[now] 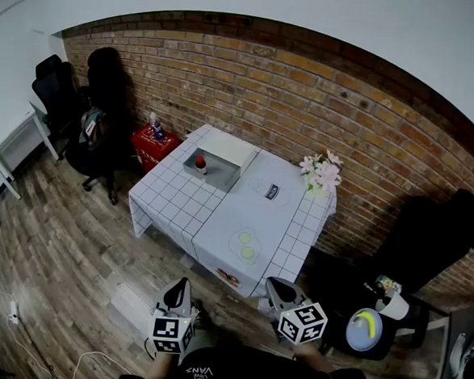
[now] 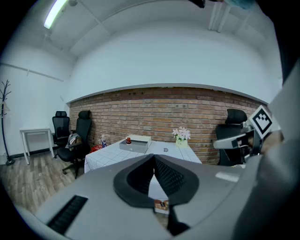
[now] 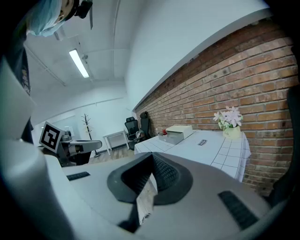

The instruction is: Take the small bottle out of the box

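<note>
Your left gripper [image 1: 181, 284] and right gripper [image 1: 276, 286], two in all, hang clenched on nothing over open floor, short of the one table's [image 1: 219, 220] near edge. One small bottle [image 1: 199, 162] stands inside the single box [image 1: 218, 175] at the table's far end.

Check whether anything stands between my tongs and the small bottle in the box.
Nothing visible does. The left tongs and right tongs hang shut, short of the table. Only floor and bare cloth lie before the small bottle, upright in the open box at the far left corner.
</note>
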`<state>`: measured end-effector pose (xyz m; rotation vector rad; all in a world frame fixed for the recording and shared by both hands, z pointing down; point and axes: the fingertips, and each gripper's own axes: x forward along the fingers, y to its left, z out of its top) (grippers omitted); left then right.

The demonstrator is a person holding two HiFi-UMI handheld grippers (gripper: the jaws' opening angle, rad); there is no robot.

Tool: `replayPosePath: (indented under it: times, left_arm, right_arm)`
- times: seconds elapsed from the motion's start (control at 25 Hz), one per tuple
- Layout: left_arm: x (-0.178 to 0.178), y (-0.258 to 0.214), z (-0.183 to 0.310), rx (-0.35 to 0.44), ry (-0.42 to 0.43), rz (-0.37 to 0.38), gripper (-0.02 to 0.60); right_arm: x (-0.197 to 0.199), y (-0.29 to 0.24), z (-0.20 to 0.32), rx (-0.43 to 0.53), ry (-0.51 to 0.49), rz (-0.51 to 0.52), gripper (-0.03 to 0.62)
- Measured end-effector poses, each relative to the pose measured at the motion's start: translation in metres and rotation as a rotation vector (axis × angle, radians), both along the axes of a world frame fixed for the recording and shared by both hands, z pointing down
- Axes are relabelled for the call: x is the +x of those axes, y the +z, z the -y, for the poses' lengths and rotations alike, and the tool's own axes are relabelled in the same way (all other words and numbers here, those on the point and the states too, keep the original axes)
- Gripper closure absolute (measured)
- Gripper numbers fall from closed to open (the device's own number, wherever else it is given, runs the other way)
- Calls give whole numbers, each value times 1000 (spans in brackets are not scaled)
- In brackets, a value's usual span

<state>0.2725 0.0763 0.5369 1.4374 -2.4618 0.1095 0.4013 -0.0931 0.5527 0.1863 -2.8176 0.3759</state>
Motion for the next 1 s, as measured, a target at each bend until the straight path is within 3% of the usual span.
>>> replayPosePath:
  times: [0.32, 0.52, 1.0]
  left_arm:
    - [-19, 3, -1, -27, 1, 32, 569]
    - [-40, 2, 3, -21, 3, 24, 569]
    - [-139, 2, 10, 6, 41, -4, 569]
  right_arm:
    - [-18, -1, 3, 6, 2, 3, 595]
    - [-37, -7, 8, -26, 23, 57, 595]
    - [-120, 0, 21, -7, 124, 32, 595]
